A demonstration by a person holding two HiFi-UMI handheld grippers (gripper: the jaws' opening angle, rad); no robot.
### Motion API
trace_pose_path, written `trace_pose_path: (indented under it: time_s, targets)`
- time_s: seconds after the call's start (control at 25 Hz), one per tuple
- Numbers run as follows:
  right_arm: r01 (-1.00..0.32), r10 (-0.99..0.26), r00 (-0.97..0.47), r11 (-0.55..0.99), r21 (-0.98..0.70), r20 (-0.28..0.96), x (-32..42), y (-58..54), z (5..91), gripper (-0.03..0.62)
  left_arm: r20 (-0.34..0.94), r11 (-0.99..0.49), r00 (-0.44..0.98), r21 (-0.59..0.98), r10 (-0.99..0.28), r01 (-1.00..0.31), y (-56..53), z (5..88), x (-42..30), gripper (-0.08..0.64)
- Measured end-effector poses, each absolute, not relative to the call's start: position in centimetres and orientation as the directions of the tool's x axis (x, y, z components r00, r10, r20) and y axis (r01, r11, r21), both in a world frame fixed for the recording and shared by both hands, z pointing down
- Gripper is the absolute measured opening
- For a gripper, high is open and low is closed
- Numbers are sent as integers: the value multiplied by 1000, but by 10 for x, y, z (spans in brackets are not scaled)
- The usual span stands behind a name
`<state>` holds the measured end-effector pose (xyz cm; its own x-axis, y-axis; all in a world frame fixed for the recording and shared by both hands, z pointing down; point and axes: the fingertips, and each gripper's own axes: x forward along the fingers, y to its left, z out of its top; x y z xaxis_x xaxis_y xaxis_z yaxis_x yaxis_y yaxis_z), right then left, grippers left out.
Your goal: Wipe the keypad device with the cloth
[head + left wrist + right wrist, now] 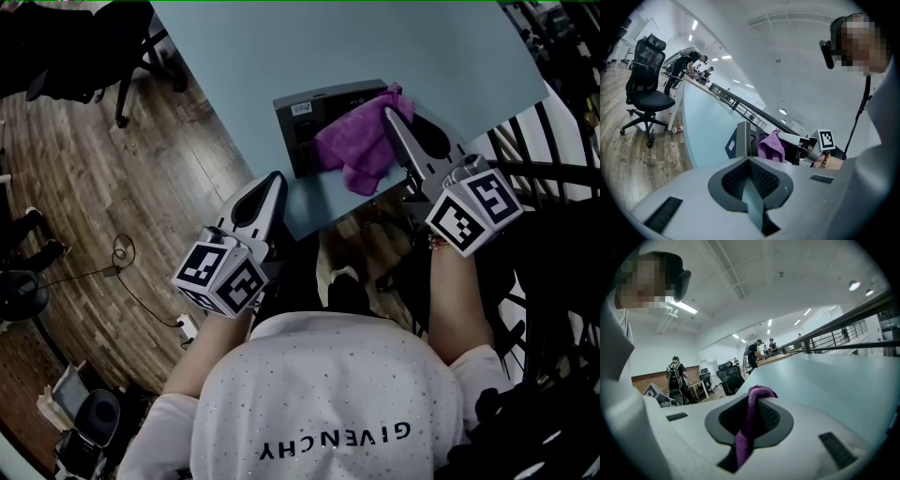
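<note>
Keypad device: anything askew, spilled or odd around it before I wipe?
Nothing is damaged or spilled. The keypad device sits close to the table's near edge, and the purple cloth, pinched in the right gripper, covers part of it. The left gripper is shut and empty near the table's corner.

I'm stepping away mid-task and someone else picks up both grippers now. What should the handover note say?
Left gripper: shut, empty, by the table's near corner, apart from the device.
Right gripper: shut on the purple cloth, which lies draped over the keypad device.
Done: cloth gripped and on the device.
Left: the wiping; how much is already wiped cannot be told.
</note>
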<state>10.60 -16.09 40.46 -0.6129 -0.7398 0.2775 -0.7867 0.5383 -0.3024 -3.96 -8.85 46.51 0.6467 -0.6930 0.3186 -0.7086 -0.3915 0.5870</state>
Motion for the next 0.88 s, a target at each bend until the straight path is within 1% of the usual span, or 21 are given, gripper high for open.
trace_pose_path:
  time_s: [0.24,0.32,0.44,0.6,0.76,0.88]
  targets:
    - [-817,-764,-570,484,-315,303,121,-160,406,25,285,-409,648,583,-706,-702,-82,457,-39,0]
    - [-810,-759,-576,481,-335,303,118,-156,404,25,273,-433,649,558,-710,-708,-81,458,-37,0]
    - [-764,-711,-638,537,-358,295,94,-144,400,25,273,-459,639,505,-719,-732,-79,458,-35,0]
    - [-709,-642,-705,612,-351,303,57,-125,401,25,244,-447,652,556,-717,-700,-64,450,-28,0]
    - [-694,-624,-720,645,-320,303,23,-117,404,26,230,-477,680,559,-697,-678,-49,444,-28,0]
    - [-676,-598,-737,658,-331,316,0,-118,409,26,230,-462,680,582,-696,-670,-54,443,-37,0]
